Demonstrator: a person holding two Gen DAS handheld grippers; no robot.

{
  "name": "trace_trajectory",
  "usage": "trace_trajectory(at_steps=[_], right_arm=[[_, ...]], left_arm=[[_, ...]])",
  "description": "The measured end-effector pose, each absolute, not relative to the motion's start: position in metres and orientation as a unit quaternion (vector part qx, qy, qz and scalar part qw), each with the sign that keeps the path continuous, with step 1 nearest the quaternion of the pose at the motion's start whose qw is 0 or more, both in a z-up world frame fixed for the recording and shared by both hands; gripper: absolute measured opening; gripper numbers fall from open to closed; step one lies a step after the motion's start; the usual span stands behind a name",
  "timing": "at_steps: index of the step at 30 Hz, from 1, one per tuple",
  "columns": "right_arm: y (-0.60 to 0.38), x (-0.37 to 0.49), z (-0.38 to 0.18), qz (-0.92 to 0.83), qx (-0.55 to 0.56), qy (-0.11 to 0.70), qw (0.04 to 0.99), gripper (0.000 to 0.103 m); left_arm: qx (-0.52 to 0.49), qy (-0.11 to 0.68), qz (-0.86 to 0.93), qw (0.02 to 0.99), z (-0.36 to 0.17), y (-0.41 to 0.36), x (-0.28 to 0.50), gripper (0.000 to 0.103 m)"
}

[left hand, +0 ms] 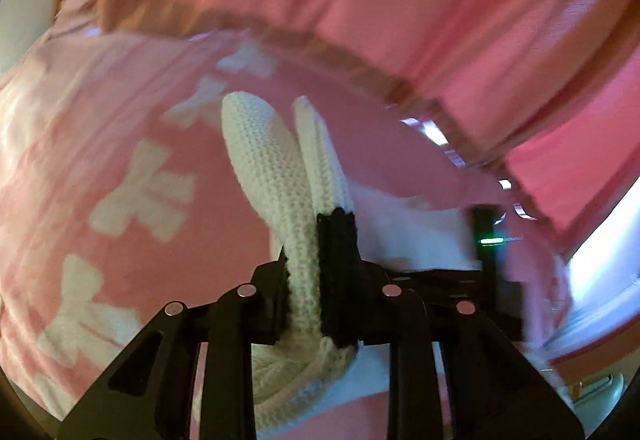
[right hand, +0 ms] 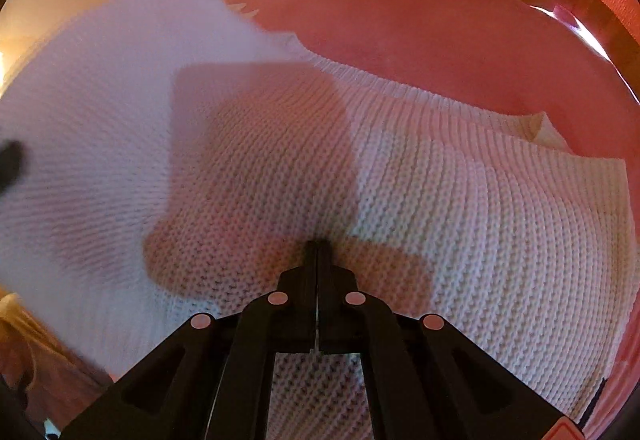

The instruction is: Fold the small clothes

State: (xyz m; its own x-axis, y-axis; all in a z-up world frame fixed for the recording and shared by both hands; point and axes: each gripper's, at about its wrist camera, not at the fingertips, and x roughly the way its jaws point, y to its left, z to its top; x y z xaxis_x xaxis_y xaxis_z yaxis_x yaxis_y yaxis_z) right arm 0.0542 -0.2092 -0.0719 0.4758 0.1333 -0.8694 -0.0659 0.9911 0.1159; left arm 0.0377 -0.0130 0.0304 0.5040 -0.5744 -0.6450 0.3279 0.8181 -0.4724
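A white knitted garment (right hand: 460, 184) lies spread on a pink cloth surface (right hand: 420, 28). My left gripper (left hand: 316, 240) is shut on a fold of the white knit (left hand: 276, 168), which sticks up between its fingers and is lifted above the pink bedding. My right gripper (right hand: 318, 246) is shut, its fingertips pressed together and resting on the knit; I cannot tell if any knit is pinched between them. A raised, blurred part of the garment (right hand: 100, 80) hangs at the left of the right wrist view.
The pink bedding carries white bow-like shapes (left hand: 144, 192). A pink curtain with a brown band (left hand: 360, 60) hangs behind. A dark device with a green light (left hand: 490, 240) stands at the right. A bright window strip (left hand: 600, 260) is at the far right.
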Motion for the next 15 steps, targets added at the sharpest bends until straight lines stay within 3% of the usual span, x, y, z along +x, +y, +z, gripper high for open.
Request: trace_trajectory(at_steps=[9, 15], right_arm=[[-0.226, 0.068, -0.076, 0.09, 0.098, 0.515, 0.847, 0.0], [-0.289, 0.047, -0.069, 0.114, 0.226, 0.506, 0.824, 0.0]], left_arm=[[-0.117, 0.408, -0.341, 0.839, 0.07, -0.104, 0.006, 0.024], [-0.077, 0.41, -0.338, 0.844, 0.064, -0.157, 0.001, 0.024]])
